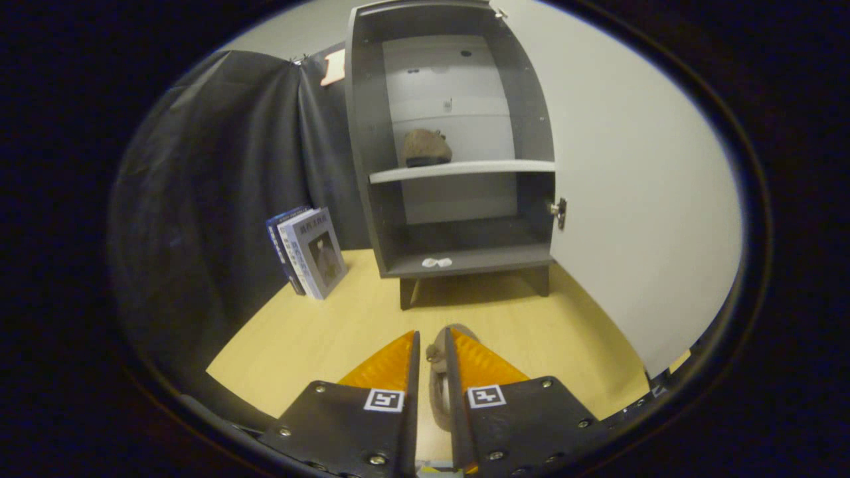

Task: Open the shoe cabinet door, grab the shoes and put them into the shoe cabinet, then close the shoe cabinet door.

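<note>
The grey shoe cabinet (372,153) stands ahead on short legs, its white door (637,199) swung wide open to the right with a metal knob (558,212) on it. One brown shoe (426,147) rests on the cabinet's white middle shelf (465,170). A second brown shoe (439,385) lies on the yellow floor, and my gripper (431,340) is shut on it, both fingers pressing its sides. Most of this shoe is hidden between the fingers.
Several books (309,251) lean against the black cloth wall left of the cabinet. A small white scrap (436,263) lies on the cabinet's bottom shelf. The yellow floor (319,332) stretches between my fingers and the cabinet legs.
</note>
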